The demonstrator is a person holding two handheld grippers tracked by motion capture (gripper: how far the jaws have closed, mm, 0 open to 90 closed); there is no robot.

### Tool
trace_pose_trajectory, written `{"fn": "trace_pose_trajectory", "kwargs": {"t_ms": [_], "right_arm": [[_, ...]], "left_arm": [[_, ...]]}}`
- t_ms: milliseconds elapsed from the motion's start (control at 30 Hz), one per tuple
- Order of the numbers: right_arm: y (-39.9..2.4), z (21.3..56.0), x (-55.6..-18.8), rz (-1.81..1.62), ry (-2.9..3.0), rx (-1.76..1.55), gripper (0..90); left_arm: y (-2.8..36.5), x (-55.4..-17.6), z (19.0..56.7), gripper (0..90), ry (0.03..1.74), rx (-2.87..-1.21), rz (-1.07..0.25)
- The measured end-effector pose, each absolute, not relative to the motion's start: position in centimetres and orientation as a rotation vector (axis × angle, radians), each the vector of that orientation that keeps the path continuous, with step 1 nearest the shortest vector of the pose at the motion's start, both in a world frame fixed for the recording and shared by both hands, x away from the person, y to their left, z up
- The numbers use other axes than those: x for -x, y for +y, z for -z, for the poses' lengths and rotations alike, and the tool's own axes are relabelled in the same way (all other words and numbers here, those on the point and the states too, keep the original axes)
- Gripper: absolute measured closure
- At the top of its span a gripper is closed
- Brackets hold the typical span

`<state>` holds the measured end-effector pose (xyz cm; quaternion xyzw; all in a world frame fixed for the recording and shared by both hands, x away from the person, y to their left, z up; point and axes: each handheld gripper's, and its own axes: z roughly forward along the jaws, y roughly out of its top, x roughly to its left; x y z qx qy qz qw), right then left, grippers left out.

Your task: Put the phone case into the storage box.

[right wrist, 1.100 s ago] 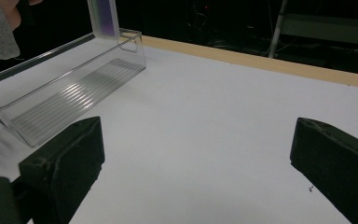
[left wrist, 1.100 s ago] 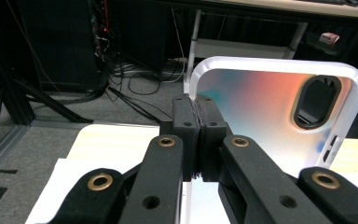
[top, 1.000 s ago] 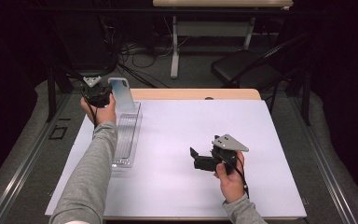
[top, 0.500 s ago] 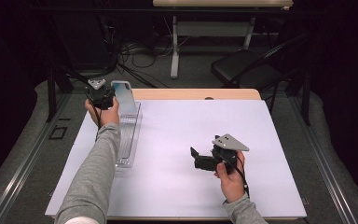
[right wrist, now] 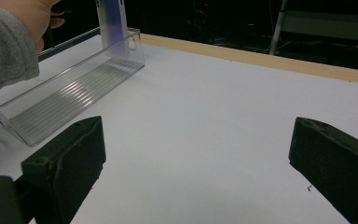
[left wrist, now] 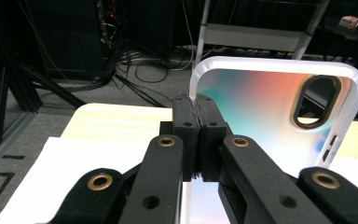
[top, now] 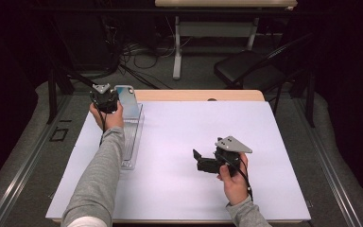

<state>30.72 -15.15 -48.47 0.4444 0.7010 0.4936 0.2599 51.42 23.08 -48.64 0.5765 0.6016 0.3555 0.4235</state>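
My left gripper (top: 109,100) is clamped on the edge of a white-rimmed, iridescent phone case (left wrist: 279,112), held upright over the far end of the long clear plastic tray (top: 131,142). It has sunk lower than a second ago. My right gripper (top: 207,161) gapes wide, empty, well apart on the white table sheet (top: 179,127).

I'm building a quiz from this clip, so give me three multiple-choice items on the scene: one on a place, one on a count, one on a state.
1. Where is the clear tray?
A. on the table's left side
B. on the chair
C. under the right gripper

2. How many openings show in the phone case in the left gripper view?
A. none
B. one large oval
C. four

3. How does the left gripper stand?
A. wide open
B. shut on the phone case
C. lying on the table

Key: A, the tray lies along the white sheet's left edge; B, one oval camera cutout shows; B, the jaws pinch the case's edge.
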Motion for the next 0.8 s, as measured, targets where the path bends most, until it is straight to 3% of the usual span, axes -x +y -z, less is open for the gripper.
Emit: {"fn": "trace_pose_trajectory", "kwargs": {"t_ms": [800], "right_arm": [[-15.06, 48.71, -30.81, -1.325, 1.91, -1.201, 3.8]], "left_arm": [[22.92, -51.68, 49.71, 89.1, 1.517, -1.433, -0.888]]}}
